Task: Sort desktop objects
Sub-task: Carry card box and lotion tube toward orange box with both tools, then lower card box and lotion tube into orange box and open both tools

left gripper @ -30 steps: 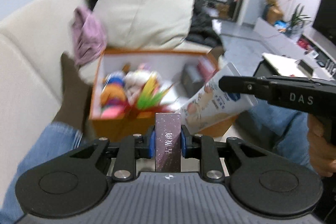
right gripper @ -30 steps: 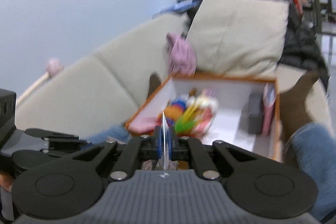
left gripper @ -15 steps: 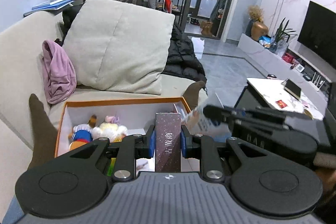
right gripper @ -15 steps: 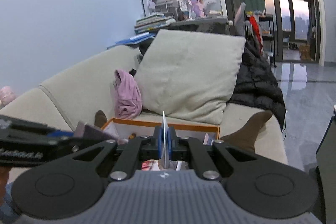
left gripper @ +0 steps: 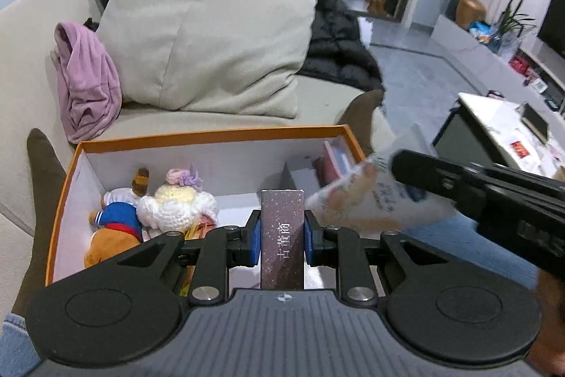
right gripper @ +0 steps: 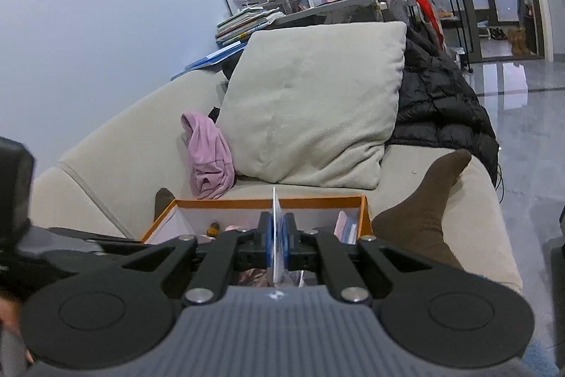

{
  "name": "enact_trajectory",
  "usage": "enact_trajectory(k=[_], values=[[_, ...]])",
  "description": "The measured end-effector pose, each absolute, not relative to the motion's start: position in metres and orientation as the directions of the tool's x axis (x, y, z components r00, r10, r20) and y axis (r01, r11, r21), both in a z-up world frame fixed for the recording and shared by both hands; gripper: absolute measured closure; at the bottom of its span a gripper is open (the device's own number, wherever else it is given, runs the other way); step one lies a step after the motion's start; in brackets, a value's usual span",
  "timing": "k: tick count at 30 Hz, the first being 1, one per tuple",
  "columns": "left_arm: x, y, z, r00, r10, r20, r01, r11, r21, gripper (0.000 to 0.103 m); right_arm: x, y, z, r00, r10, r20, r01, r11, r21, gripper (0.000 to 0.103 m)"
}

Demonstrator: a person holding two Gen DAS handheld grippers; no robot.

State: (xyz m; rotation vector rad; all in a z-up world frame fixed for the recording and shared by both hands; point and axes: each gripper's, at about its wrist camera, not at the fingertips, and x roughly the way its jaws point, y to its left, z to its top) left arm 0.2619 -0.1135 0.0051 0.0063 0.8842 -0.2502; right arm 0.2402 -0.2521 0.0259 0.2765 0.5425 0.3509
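Observation:
My left gripper (left gripper: 282,237) is shut on a dark purple box (left gripper: 282,235) with white characters, held upright over the near edge of an orange storage box (left gripper: 212,135). My right gripper (right gripper: 278,244) is shut on a thin white packet (right gripper: 276,232), seen edge-on; in the left wrist view the packet (left gripper: 374,204) hangs over the box's right side, held by the right gripper (left gripper: 476,186). The orange box (right gripper: 268,202) holds plush toys (left gripper: 155,204), a grey box (left gripper: 303,175) and a pink item (left gripper: 335,161).
The box sits on a beige sofa (left gripper: 28,66) between two brown-socked feet (left gripper: 44,165) (right gripper: 420,200). Behind it lie a large cushion (left gripper: 212,23), a pink cloth (left gripper: 86,87) and a black jacket (left gripper: 335,41). A low table (left gripper: 505,129) stands at the right.
Both grippers lifted and tilted up from a close downward look into the box, then the left tipped back down a little. Each keeps its object in its grip.

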Motion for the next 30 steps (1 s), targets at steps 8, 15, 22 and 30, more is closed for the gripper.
enact_trajectory(k=[8, 15, 22, 30], values=[[0.292, -0.12, -0.024, 0.547, -0.202, -0.812, 0.197, 0.974, -0.11, 0.077, 0.249, -0.253, 0.02, 0.824, 0.323, -0.465, -0.2, 0.935, 0.294, 0.097], [0.315, -0.128, -0.042, 0.52, -0.213, -0.827, 0.177, 0.974, -0.139, 0.077, 0.252, -0.255, 0.016, 0.832, 0.288, -0.474, -0.171, 0.946, 0.275, 0.097], [0.329, -0.13, -0.05, 0.513, -0.227, -0.828, 0.154, 0.973, -0.171, 0.076, 0.255, -0.247, 0.012, 0.836, 0.247, -0.491, -0.158, 0.964, 0.216, 0.097], [0.337, -0.119, -0.052, 0.493, -0.351, -0.796, 0.134, 0.935, -0.329, 0.054, 0.257, -0.244, 0.009, 0.83, 0.241, -0.502, -0.153, 0.966, 0.21, 0.097]])
